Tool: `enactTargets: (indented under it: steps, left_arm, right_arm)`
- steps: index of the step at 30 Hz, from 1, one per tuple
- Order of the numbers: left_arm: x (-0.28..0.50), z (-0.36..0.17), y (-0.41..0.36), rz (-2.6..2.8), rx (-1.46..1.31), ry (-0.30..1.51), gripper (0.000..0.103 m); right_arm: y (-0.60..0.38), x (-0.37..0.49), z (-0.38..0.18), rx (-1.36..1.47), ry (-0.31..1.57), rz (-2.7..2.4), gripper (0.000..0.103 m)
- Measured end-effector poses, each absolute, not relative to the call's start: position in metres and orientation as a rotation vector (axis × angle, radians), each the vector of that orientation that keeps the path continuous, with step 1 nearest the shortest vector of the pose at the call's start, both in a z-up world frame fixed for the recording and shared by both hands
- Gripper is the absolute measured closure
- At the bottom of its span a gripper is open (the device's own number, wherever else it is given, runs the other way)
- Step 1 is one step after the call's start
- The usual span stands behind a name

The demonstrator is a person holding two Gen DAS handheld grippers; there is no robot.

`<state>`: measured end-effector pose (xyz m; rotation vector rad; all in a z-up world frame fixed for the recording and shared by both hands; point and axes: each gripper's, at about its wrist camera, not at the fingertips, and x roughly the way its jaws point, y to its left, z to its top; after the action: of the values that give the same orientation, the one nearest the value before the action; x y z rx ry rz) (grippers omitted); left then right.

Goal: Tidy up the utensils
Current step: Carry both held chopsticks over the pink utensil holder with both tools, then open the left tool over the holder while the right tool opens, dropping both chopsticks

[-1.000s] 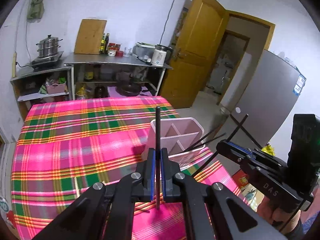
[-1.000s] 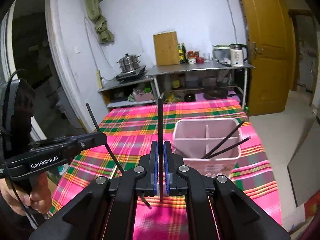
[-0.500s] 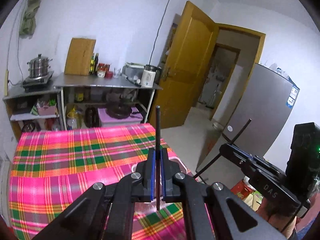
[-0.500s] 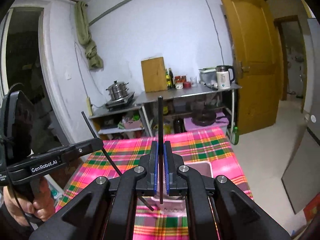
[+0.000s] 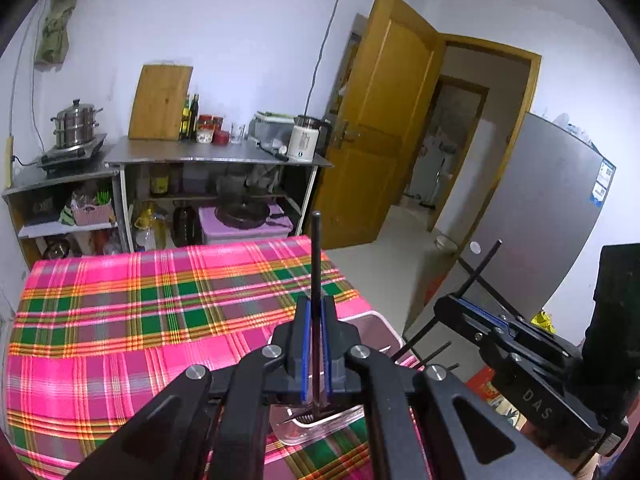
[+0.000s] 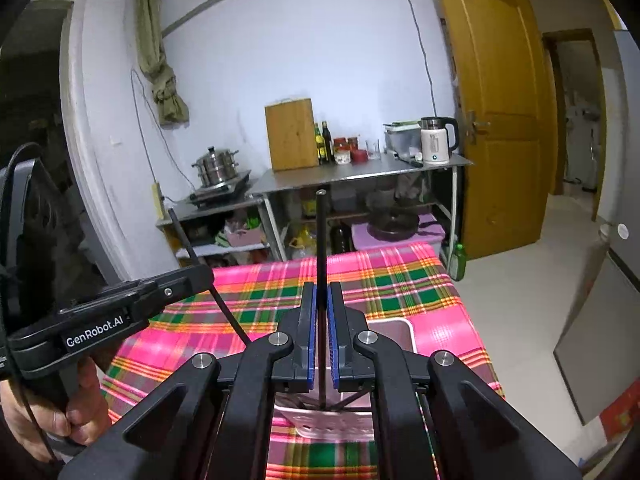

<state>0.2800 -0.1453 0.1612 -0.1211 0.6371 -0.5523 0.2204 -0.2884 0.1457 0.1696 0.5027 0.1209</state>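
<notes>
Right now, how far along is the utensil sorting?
Done: some chopsticks already lean in the pink holder. In hand: the left gripper and right gripper each clamp one black chopstick above it. Left: dropping both in; nothing else loose shows on the tablecloth.

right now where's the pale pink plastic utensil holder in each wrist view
Left wrist view: the pale pink plastic utensil holder sits low and right of centre, mostly hidden behind the left gripper.
Right wrist view: low at centre, behind the right gripper, with its perforated front wall showing below.
Shared landmark: the white electric kettle on the steel counter.
</notes>
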Motion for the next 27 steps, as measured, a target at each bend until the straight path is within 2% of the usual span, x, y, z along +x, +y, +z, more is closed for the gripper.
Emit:
enactTargets:
  steps: [10,19,23,25,27]
  left_arm:
    - [0.291,0.118,-0.142,-0.553,-0.119,0.708,0.098]
    - [0.292,0.1,-0.144,-0.564,-0.116,0.746,0.098]
    - [0.288,0.105,-0.138,-0.575,-0.135,0.743,0.098]
    - [0.284,0.111,-0.134,-0.576,-0.141,0.73,0.094]
    - [0.279,0.118,-0.129,-0.573,-0.148,0.71,0.088]
  right_arm:
    - [-0.287,0.236,0.104,0.174,0.602,0.124,0.097]
    - [-0.284,0.243,0.078,0.169,0.678,0.128,0.097]
    - [-0.285,0.235,0.085,0.167,0.663,0.13,0.097]
    - [-0.287,0.228,0.096,0.167,0.633,0.125,0.094]
    - [-0.288,0.221,0.103,0.171,0.608,0.126,0.087]
